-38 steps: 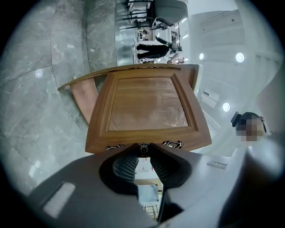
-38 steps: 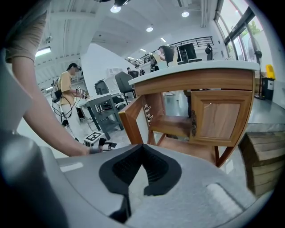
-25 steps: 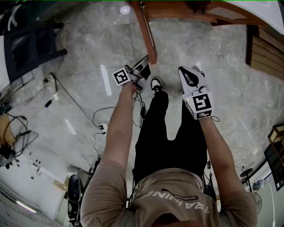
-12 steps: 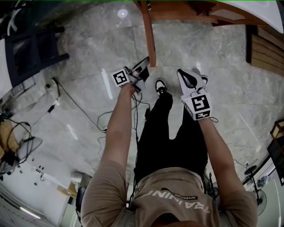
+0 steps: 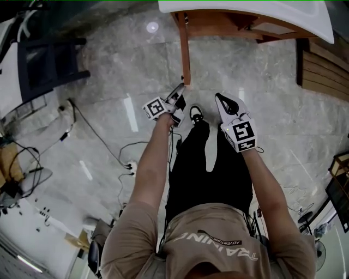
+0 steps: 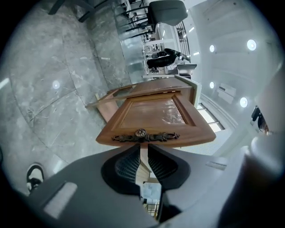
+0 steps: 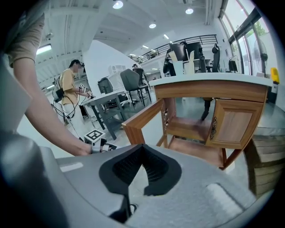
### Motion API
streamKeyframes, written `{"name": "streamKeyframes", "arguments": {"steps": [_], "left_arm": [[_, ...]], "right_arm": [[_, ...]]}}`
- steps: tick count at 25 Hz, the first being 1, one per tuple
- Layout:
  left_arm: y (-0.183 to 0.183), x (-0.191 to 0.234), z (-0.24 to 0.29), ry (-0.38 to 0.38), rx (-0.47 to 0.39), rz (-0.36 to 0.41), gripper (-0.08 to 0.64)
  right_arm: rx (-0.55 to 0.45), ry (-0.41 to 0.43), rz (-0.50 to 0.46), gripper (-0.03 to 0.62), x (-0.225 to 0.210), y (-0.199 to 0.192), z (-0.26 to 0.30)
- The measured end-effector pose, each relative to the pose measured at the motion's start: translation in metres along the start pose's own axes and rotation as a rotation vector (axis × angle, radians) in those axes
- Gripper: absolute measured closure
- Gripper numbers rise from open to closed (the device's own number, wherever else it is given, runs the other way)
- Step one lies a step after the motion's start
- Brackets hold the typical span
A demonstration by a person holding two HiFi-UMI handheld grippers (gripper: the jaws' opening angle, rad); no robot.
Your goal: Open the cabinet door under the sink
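Observation:
The wooden sink cabinet stands under a white countertop. Its left door is swung out toward me, seen edge-on from above. My left gripper is at that door's free edge. In the left gripper view the ornate metal handle sits just past the left gripper. Its jaws are closing to a narrow gap and do not press on the handle. My right gripper hangs to the right, apart from the cabinet. The right gripper is shut on nothing. It faces the open door and the closed right door.
Cables trail over the grey stone floor on the left, near a dark rack. Stacked wooden slats lie right of the cabinet. My shoe is between the grippers. Another person stands by tables further back.
Both grippers have risen toward the cabinet. The left gripper's tips now sit close to the door's free end, where before they were further off to its left.

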State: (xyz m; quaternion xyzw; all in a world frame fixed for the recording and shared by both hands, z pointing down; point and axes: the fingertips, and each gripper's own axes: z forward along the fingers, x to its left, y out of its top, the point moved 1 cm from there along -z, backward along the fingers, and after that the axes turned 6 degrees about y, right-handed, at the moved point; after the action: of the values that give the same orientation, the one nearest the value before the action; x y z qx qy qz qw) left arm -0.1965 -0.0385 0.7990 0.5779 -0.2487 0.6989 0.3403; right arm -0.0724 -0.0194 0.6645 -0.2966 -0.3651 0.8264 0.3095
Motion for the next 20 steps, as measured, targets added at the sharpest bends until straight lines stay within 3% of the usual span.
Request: {"name": "streamKeyframes", "arguments": {"steps": [3, 10, 15, 20], "left_arm": [[-0.021, -0.015, -0.014, 0.002, -0.014, -0.014, 0.546], [-0.056, -0.067, -0.032, -0.017, -0.038, 0.002, 0.546], [-0.087, -0.091, -0.036, 0.133, 0.076, 0.298, 0.546], [-0.099, -0.152, -0.026, 0.157, 0.095, 0.495, 0.546]], "right_arm": [[0.005, 0.002, -0.02, 0.591, 0.001, 0.006, -0.02], [0.026, -0.013, -0.044, 0.591, 0.002, 0.013, -0.072], [0.051, -0.011, -0.038, 0.591, 0.015, 0.01, -0.113], [0.013, -0.056, -0.017, 0.591, 0.012, 0.022, -0.148]]}}
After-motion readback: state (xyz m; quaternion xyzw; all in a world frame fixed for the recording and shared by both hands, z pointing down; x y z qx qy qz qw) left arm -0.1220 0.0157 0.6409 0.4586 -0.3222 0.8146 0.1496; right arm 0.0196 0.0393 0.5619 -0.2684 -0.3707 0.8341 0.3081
